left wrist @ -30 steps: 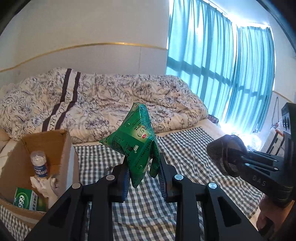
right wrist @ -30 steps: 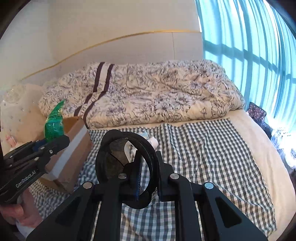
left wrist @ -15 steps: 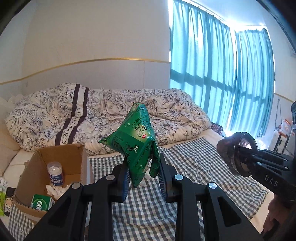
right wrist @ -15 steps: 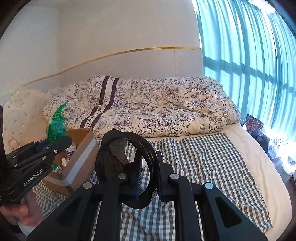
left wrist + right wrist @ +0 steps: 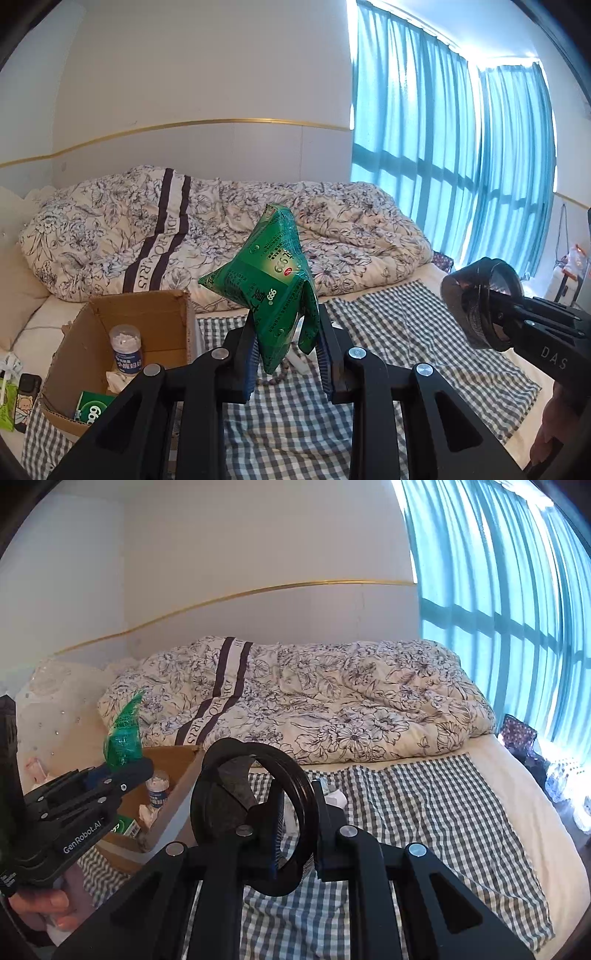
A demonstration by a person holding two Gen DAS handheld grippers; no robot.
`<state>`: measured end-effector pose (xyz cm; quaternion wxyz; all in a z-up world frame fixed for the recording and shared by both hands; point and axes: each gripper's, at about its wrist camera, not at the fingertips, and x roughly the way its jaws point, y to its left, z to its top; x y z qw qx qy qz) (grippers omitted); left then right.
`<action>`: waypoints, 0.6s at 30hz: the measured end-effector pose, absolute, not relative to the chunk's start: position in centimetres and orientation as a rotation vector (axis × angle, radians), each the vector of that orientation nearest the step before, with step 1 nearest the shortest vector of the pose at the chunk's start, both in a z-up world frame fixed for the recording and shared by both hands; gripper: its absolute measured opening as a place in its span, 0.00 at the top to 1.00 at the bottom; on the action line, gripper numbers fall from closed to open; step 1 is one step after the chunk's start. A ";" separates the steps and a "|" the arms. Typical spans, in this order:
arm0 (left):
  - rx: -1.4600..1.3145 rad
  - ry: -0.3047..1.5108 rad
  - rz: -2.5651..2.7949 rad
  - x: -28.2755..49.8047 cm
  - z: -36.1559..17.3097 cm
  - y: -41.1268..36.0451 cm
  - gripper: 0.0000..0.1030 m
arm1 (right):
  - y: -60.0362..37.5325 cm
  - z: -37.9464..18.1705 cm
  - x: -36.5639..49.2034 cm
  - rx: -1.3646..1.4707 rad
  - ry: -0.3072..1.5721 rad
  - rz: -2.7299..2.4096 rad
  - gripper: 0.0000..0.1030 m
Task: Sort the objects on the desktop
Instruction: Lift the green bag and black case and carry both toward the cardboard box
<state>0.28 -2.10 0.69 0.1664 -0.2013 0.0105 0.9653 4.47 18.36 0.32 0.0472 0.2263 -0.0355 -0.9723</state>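
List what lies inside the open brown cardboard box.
Inside the brown cardboard box: a clear white-filled jar with blue label, crumpled white tissue and a green packet. The box's near wall hides the remaining floor.

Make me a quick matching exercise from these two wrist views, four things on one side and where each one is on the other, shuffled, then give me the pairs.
Things
1. green packet
2. black ring-shaped object
3. white-capped bottle
4. floral duvet

Places
A. standing inside the cardboard box
B. heaped at the far end of the bed
C. clamped in the jaws of the right gripper
D. clamped in the jaws of the left gripper

Pairs: 1-D, 2-C, 3-A, 4-B
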 end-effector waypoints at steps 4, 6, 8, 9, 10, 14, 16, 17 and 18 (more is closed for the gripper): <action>-0.574 0.034 2.767 -0.3 0.6 -3.1 0.74 | 17.4 0.5 3.6 0.672 -0.121 -2.954 0.88; -0.570 0.036 2.783 -0.6 0.7 -3.8 0.74 | 16.9 0.6 3.2 0.665 -0.120 -2.948 0.88; -0.568 0.035 2.797 -0.9 0.8 -4.7 0.74 | 16.2 0.6 2.7 0.664 -0.121 -2.933 0.88; -0.569 0.034 2.804 -1.0 0.7 -5.1 0.74 | 15.9 0.6 2.4 0.664 -0.121 -2.926 0.88; -0.572 0.033 2.810 -1.2 0.7 -5.4 0.74 | 15.6 0.6 2.2 0.666 -0.122 -2.917 0.88; -0.586 0.029 2.821 -1.8 0.7 -6.8 0.74 | 14.3 0.3 1.4 0.666 -0.125 -2.891 0.88; -0.594 0.031 2.832 -2.2 0.5 -7.5 0.74 | 13.7 0.1 1.1 0.664 -0.119 -2.884 0.88; -0.597 0.032 2.841 -2.3 0.5 -7.9 0.74 | 13.4 0.0 0.9 0.666 -0.119 -2.878 0.88; -0.600 0.032 2.847 -2.4 0.4 -8.2 0.74 | 13.1 -0.1 0.7 0.667 -0.118 -2.872 0.88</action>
